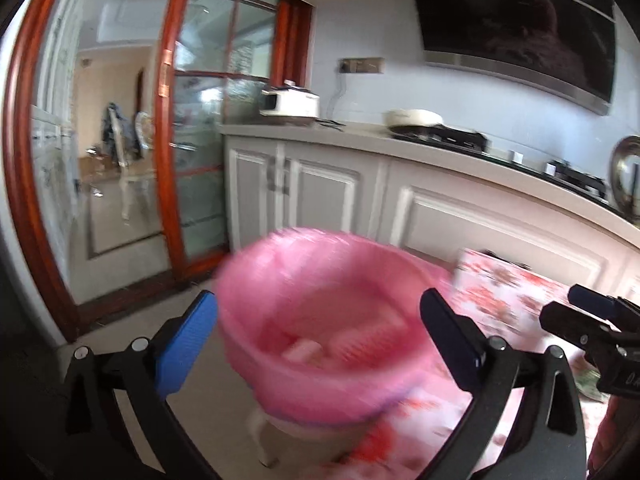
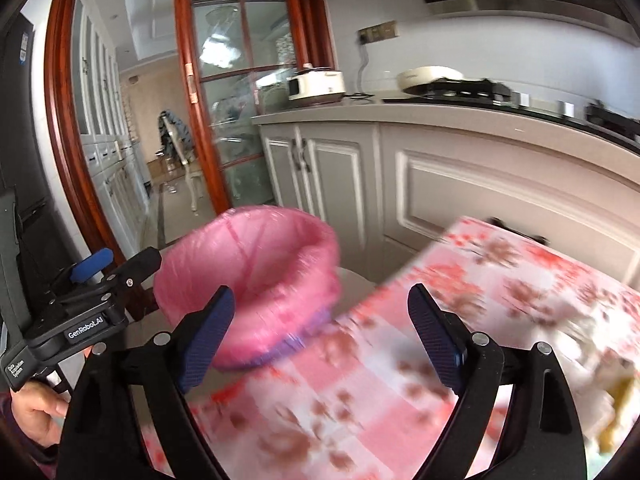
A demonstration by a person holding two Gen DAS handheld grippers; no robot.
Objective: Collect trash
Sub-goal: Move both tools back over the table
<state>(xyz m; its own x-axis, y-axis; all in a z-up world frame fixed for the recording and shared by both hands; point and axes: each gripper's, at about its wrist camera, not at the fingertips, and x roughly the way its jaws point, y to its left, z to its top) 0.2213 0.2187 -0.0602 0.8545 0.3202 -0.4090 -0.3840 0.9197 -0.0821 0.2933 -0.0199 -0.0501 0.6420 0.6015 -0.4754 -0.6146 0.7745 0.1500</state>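
Note:
A bin lined with a pink bag [image 1: 328,320] stands on a white stool beside a table with a pink floral cloth [image 1: 516,300]. Pale blurred pieces lie inside the bag. My left gripper [image 1: 320,340] is open and empty, its fingers on either side of the bin's mouth, above it. My right gripper [image 2: 320,328] is open and empty over the table's left edge, with the bin [image 2: 256,280] just ahead to its left. The left gripper also shows in the right wrist view [image 2: 116,268]. Blurred pale and yellow items [image 2: 612,400] lie on the cloth at the right.
White kitchen cabinets [image 2: 400,184] and a counter with a rice cooker [image 2: 316,84] and a hob [image 2: 460,84] run behind the table. A red-framed glass door [image 1: 200,140] stands at the left, with tiled floor [image 1: 128,328] below.

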